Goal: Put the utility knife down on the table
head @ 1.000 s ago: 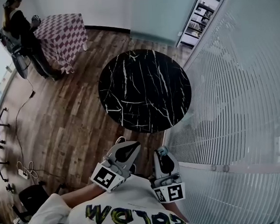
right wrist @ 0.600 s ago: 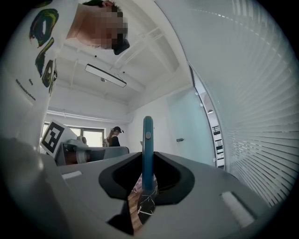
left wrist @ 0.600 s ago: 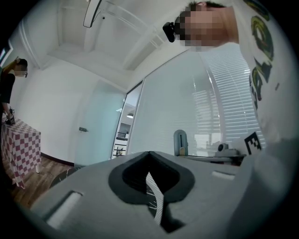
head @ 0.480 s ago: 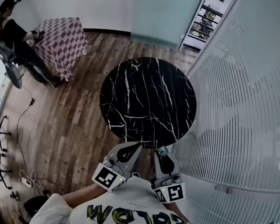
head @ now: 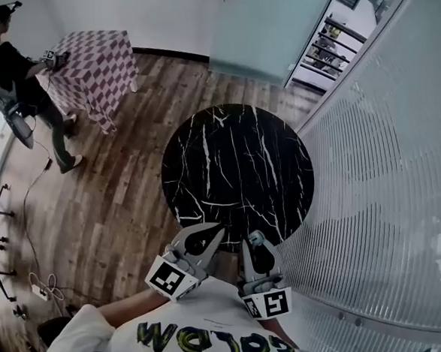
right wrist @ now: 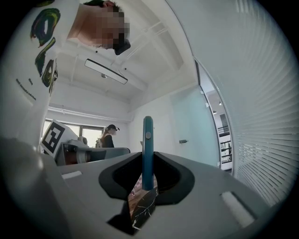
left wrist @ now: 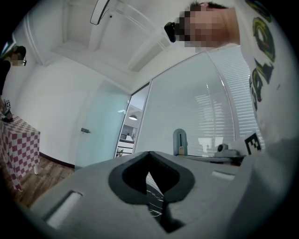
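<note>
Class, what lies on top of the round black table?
Nothing shows on the table: its marbled top looks bare. The left gripper and the right gripper, shut on the knife, cover its near edge.

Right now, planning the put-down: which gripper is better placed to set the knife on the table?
Right. The right gripper clamps the blue knife upright near the black table; the left gripper is shut on nothing.

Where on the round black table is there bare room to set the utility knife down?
The table is bare across its whole marble top, from the near edge before the right gripper holding the utility knife to the far edge. Tightest is its right side, close by the slatted glass wall; its left borders open wood floor.
</note>
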`<state>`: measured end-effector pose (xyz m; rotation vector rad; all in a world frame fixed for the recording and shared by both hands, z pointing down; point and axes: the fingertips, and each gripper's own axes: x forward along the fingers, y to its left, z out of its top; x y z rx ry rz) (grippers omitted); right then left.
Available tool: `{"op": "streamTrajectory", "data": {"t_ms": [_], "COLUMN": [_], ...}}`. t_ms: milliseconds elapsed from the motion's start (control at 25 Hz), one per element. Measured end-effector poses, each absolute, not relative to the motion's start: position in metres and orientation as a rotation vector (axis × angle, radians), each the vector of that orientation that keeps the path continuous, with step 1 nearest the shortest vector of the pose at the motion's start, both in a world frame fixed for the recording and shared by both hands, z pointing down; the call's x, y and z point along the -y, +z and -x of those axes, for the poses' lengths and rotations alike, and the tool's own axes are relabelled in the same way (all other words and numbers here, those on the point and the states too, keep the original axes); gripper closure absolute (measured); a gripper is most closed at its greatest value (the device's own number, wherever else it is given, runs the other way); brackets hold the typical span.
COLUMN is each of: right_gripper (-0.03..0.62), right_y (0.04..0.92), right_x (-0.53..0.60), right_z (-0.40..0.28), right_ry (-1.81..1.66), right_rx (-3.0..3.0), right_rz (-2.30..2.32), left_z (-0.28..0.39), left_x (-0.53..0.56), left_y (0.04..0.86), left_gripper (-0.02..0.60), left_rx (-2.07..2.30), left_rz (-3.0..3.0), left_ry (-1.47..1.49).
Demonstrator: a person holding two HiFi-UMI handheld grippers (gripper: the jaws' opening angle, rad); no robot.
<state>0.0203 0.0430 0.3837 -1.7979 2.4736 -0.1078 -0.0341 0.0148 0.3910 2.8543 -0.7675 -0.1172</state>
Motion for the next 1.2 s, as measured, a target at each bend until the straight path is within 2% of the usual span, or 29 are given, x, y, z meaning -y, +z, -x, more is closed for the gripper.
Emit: {"op": "streamTrajectory", "data": {"t_ms": [600,1200], "right_gripper": [0.52,0.52], "right_y": [0.392,0.395], "right_x": [0.014,0.028], "right_z": [-0.006,-0.073], "right_ry": [-0.109,-0.13], "right_rx": [-2.494,-2.523], "right_rz": [1.787,1.802], "left_z": [0.05,-0.01], "left_x": [0.044,0.057], "left_y": [0.401,0.394], "left_gripper": [0.581,0.581], "left_rx": [0.792,0.807], "left_rz": [-2.804,-2.8], "left_ry": [-0.138,-0.16]}}
